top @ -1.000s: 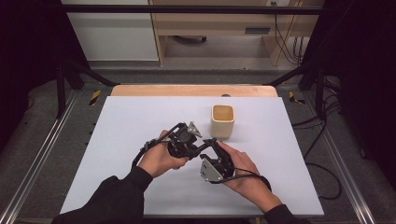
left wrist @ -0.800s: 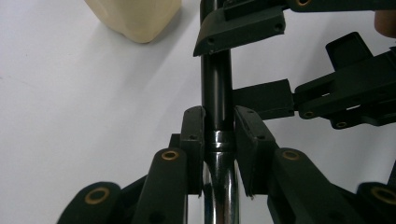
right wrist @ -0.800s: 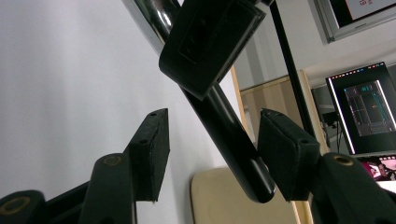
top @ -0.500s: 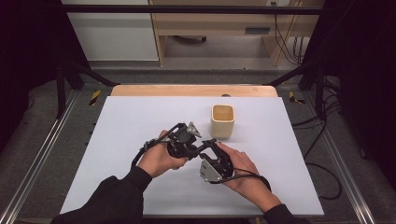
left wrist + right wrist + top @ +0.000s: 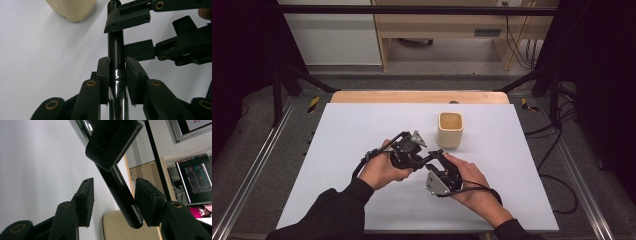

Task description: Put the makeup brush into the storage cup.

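The left hand-held gripper [image 5: 117, 77] clamps a glossy black-and-chrome rod [image 5: 116, 47]; the right hand-held gripper [image 5: 113, 202] gapes around it.

A white desk [image 5: 342, 150] spans the middle of the frame, with a bare wooden strip along its far edge. A cream square cup [image 5: 450, 129] stands on it, right of centre.

A cream square cup [image 5: 450, 129] stands on the white table [image 5: 342, 135]; beyond it, a wooden shelf unit [image 5: 447, 30] and, apparently, lit monitors [image 5: 196, 178].
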The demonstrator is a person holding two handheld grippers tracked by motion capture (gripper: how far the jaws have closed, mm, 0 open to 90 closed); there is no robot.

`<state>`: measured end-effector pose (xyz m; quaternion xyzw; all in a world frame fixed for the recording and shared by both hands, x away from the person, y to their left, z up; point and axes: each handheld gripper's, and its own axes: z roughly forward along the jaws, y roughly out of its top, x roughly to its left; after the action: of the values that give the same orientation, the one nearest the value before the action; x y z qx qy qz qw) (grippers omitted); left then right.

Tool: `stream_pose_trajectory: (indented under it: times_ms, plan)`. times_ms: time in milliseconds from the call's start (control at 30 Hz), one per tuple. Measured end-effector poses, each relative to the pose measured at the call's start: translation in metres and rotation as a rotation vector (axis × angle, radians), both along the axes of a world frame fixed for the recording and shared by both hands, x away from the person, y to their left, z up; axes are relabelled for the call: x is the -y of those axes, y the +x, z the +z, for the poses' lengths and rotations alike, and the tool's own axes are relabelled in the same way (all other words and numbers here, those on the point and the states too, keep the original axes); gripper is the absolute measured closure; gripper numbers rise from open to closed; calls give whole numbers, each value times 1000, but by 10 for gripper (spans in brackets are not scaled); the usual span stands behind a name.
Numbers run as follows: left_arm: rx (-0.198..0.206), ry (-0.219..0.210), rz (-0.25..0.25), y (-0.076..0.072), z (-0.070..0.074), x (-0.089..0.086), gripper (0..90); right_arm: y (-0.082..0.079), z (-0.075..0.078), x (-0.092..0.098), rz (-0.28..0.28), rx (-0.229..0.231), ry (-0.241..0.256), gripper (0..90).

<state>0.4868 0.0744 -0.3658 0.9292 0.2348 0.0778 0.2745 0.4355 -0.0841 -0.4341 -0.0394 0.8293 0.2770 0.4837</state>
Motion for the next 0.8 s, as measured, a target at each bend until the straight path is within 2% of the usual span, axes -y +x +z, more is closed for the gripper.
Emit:
stream_pose_trajectory:
  times_ms: [300,800]
  plan:
    - [-9,2,-7,0,-2,0,736,0,0,1,4,-3,-9,626]
    - [-25,-1,-18,0,-2,-1,736,-1,-5,1,26,-9,-31,690]
